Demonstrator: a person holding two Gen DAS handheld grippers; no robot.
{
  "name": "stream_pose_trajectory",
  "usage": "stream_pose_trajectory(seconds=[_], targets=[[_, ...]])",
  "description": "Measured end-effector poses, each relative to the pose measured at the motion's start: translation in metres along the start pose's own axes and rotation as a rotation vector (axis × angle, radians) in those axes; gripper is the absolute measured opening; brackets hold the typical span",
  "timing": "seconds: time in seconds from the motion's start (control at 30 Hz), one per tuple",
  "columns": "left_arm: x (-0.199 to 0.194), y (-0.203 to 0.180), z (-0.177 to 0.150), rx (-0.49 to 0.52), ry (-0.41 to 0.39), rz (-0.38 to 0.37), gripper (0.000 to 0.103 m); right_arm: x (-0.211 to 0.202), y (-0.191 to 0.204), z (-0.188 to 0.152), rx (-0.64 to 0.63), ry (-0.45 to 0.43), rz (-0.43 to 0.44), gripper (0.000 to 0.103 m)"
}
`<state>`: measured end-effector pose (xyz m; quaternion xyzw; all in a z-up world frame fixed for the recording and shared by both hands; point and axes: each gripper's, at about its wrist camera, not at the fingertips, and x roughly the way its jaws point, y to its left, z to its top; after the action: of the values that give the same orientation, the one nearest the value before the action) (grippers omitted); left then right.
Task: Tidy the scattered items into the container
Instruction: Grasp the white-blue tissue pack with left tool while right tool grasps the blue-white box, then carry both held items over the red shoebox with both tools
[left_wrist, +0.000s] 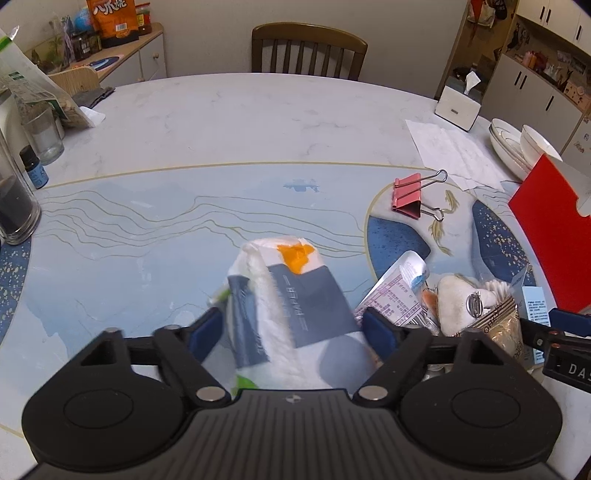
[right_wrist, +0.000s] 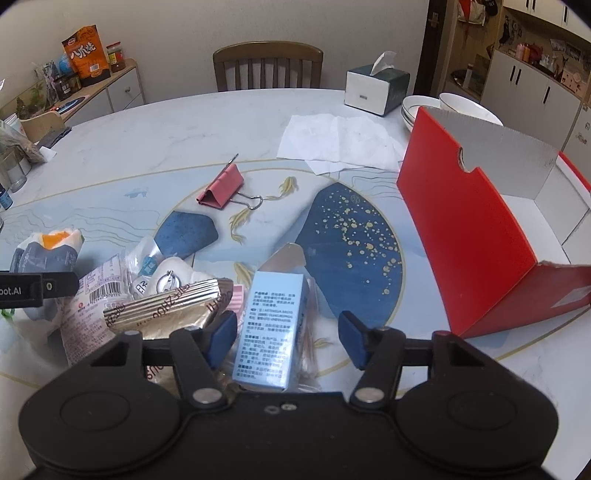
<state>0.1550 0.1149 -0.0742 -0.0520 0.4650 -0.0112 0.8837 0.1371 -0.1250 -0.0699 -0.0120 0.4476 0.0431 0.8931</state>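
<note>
Both your claws straddle items, left claw (left_wrist: 293, 325) around tissue pack (left_wrist: 291, 295), right claw (right_wrist: 288, 338) half-open astride blue carton (right_wrist: 271, 328); red box (right_wrist: 480, 236) holds nothing visible, clutter remains on counter (right_wrist: 184, 140).

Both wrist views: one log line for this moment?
left gripper: around tissue pack, contact unclear | right gripper: open around blue carton | red box: empty | binder clip: on table
</note>
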Motion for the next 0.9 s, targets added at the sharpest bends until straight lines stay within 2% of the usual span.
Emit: stream_pose_trajectory(seconds=[0.03, 0.1, 0.23, 0.3, 0.53, 0.9], targets=[[0.000, 0.000, 0.000, 0.000, 0.001, -0.004, 0.066, 0.000, 0.001, 0.000, -0.002, 0.001, -0.003, 0.052], [-0.001, 0.002, 0.001, 0.000, 0.001, -0.011, 0.062, 0.001, 0.001, 0.000, -0.003, 0.008, 0.000, 0.045], [-0.003, 0.004, 0.001, -0.002, -0.003, -0.018, 0.052, -0.001, 0.002, 0.000, -0.006, 0.009, -0.004, 0.041], [-0.004, 0.004, 0.001, 0.002, -0.004, -0.019, 0.047, -0.002, 0.002, 0.001, -0.010, 0.006, -0.008, 0.031], [-0.007, 0.006, 0.000, 0.006, -0.009, -0.027, 0.039, -0.007, 0.001, 0.002, -0.001, 0.000, -0.018, 0.030], [-0.035, 0.003, 0.003, 0.048, -0.065, -0.062, 0.038, -0.030, -0.002, 0.006, 0.014, -0.030, -0.025, 0.030]])
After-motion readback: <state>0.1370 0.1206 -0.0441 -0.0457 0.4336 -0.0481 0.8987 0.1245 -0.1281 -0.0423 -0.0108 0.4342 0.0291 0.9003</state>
